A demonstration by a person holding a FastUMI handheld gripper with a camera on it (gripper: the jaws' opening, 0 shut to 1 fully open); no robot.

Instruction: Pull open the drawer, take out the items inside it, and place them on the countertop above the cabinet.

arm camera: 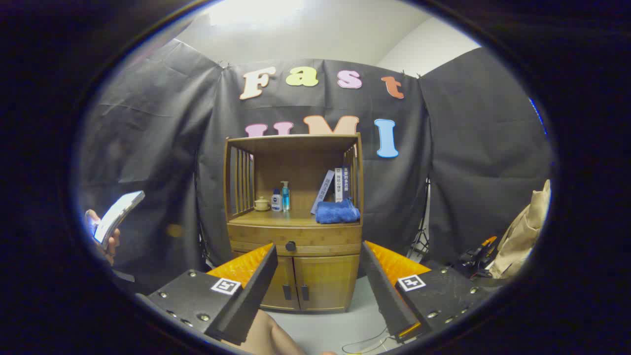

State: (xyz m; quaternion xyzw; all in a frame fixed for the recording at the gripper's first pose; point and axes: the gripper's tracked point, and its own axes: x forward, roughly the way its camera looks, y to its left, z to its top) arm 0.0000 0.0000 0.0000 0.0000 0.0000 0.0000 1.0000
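Note:
A wooden cabinet (pixel 296 222) stands against the booth wall, some way beyond my fingers. Its drawer (pixel 296 240) is closed, with a dark round knob (pixel 290 245) at the middle. Below the drawer are two closed doors (pixel 315 282). The countertop (pixel 276 218) above the drawer carries a blue folded towel (pixel 337 212), a small pot (pixel 262 203), a white bottle (pixel 276 201) and a blue pump bottle (pixel 285 195). Books (pixel 335 187) lean at the back. My gripper (pixel 318 249) is open, its fingers wide apart with nothing between them, and the knob sits beyond them.
A person's hand holding a phone (pixel 116 217) is at the left. A tan bag (pixel 522 231) and dark gear (pixel 475 256) lie at the right by the wall. A person's knee (pixel 268 335) shows below the fingers, above pale floor (pixel 345 320).

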